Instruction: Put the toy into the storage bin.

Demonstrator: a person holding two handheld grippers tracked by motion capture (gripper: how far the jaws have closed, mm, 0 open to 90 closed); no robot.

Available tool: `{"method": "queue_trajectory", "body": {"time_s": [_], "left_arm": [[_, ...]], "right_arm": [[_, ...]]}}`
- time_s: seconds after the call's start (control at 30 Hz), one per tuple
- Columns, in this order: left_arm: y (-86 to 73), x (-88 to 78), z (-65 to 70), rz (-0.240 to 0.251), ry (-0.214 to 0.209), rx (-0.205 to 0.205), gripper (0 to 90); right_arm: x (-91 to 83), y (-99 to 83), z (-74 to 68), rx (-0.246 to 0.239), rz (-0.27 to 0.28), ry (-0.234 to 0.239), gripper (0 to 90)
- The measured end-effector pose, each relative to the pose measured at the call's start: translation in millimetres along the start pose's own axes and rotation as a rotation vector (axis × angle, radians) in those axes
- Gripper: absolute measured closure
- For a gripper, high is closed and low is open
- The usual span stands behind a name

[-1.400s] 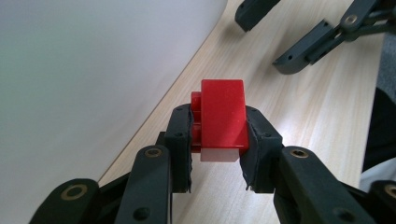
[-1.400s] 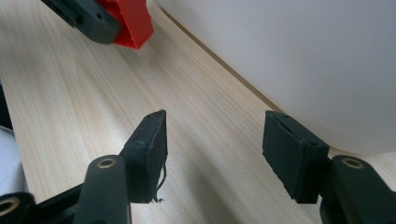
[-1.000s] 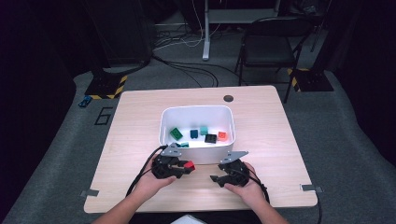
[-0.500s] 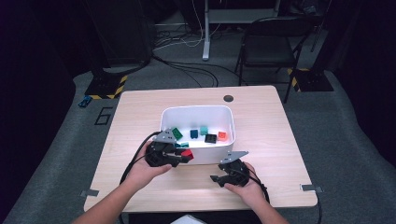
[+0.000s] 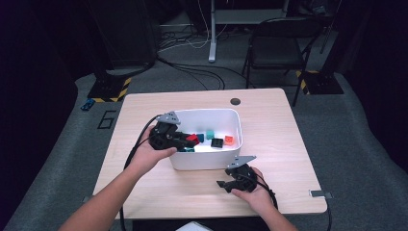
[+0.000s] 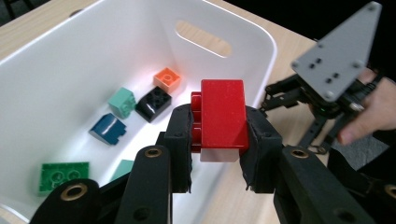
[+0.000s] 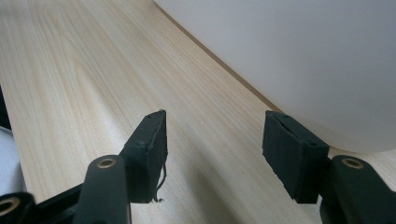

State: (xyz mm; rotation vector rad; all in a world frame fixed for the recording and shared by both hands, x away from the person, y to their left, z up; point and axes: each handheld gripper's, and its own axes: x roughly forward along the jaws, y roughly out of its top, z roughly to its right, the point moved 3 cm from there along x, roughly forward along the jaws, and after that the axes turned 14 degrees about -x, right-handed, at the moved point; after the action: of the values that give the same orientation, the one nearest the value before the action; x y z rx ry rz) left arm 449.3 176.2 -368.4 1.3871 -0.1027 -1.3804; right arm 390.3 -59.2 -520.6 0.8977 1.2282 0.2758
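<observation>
Two tools in play. Left tool (image 6: pixel 219 135) is pinching a red plastic building brick (image 6: pixel 223 116) between its black pads, one pad on each long side, studs facing the left pad. Brick hangs over the near-left rim of the white plastic bin (image 5: pixel 204 161), above the interior and clear of the bin floor. In the high view the left tool (image 5: pixel 185 142) sits at the bin's left wall, with the person's left hand (image 5: pixel 149 156) wrapped around its body and the cable trailing off toward the surface edge.

Bin contents on the floor: orange brick (image 6: pixel 167 78), black brick (image 6: pixel 154 103), light teal brick (image 6: pixel 122 102), dark blue brick (image 6: pixel 109 129), green flat brick (image 6: pixel 63 175) in the near corner. Another teal piece is partly hidden behind the left pad, so its shape is unclear.

Right tool (image 7: pixel 212 144) rests low over the light wooden surface (image 7: pixel 84 70), jaws spread with nothing between them, white bin wall just beside the right-hand pad. From the high view, the right tool (image 5: pixel 226 184) is in front of the bin's near-right corner, apart from it, held by the right hand (image 5: pixel 252 190).

Bin sits roughly mid-surface, with a small dark round grommet (image 5: pixel 235 101) behind it.
</observation>
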Motion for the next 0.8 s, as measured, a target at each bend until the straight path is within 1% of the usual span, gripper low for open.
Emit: {"method": "queue_trajectory", "body": {"time_s": [0.03,0.07,0.13,0.2,0.23,0.27,0.3,0.37,0.4,0.43,0.47,0.5,0.53,0.6,0.67,0.7,0.73,0.8], "left_arm": [[0.0,0.0,0.0,0.000,0.000,0.000,66.9],[5.0,2.2,-4.4,0.003,0.000,-0.011,66.9],[9.7,4.9,-7.8,0.010,-0.003,-0.017,66.9],[11.8,6.2,-9.3,0.014,-0.003,-0.020,66.9],[16.1,8.8,-12.7,0.011,0.007,-0.026,66.9],[16.1,8.8,-12.7,0.011,0.007,-0.026,66.9],[20.7,11.5,-16.0,0.008,0.012,-0.032,66.9],[25.6,14.4,-19.5,0.005,0.025,-0.033,66.9],[25.6,14.4,-19.5,0.005,0.025,-0.033,66.9],[30.1,17.7,-23.3,0.011,0.032,-0.041,66.9],[30.1,17.7,-23.3,0.011,0.032,-0.041,66.9],[34.2,21.5,-27.9,0.012,0.041,-0.046,66.9],[34.2,21.5,-27.9,0.012,0.041,-0.046,66.9],[38.9,28.2,-33.4,0.020,0.047,-0.060,66.8],[40.2,31.0,-35.1,0.021,0.049,-0.062,66.9],[42.3,37.6,-37.7,0.013,0.055,-0.067,66.9],[42.3,37.6,-37.7,0.013,0.055,-0.067,66.9],[45.3,45.3,-39.4,0.004,0.055,-0.067,66.9]], "right_arm": [[0.0,0.0,0.0,0.000,0.000,0.000,39.9],[0.1,0.0,0.6,-0.004,0.003,-0.002,39.8],[0.2,-0.2,0.8,-0.004,0.003,-0.003,39.8],[0.2,-0.2,0.8,-0.005,0.003,-0.002,39.9],[0.3,-0.1,0.8,-0.005,0.004,-0.002,39.8],[0.3,-0.1,0.8,-0.005,0.004,-0.002,39.9],[0.2,-0.1,0.8,-0.005,0.004,-0.002,39.9],[0.2,-0.1,0.8,-0.006,0.004,-0.002,39.8],[0.1,-0.1,0.8,-0.006,0.004,-0.001,39.9],[0.1,-0.1,0.9,-0.007,0.004,-0.001,39.9],[0.1,-0.1,0.9,-0.007,0.004,-0.001,39.9],[0.0,-0.1,0.9,-0.006,0.005,-0.001,39.8],[-0.1,-0.3,0.8,-0.002,0.003,0.000,39.9],[0.0,-0.6,1.4,-0.003,0.004,0.002,39.8],[0.0,-0.8,1.7,-0.003,0.004,0.002,39.8],[-0.1,-1.1,2.2,-0.004,0.004,0.003,39.8],[-0.3,-1.1,2.3,-0.001,0.005,0.002,39.9],[-0.7,-1.3,2.7,-0.002,0.006,0.001,39.8]]}}
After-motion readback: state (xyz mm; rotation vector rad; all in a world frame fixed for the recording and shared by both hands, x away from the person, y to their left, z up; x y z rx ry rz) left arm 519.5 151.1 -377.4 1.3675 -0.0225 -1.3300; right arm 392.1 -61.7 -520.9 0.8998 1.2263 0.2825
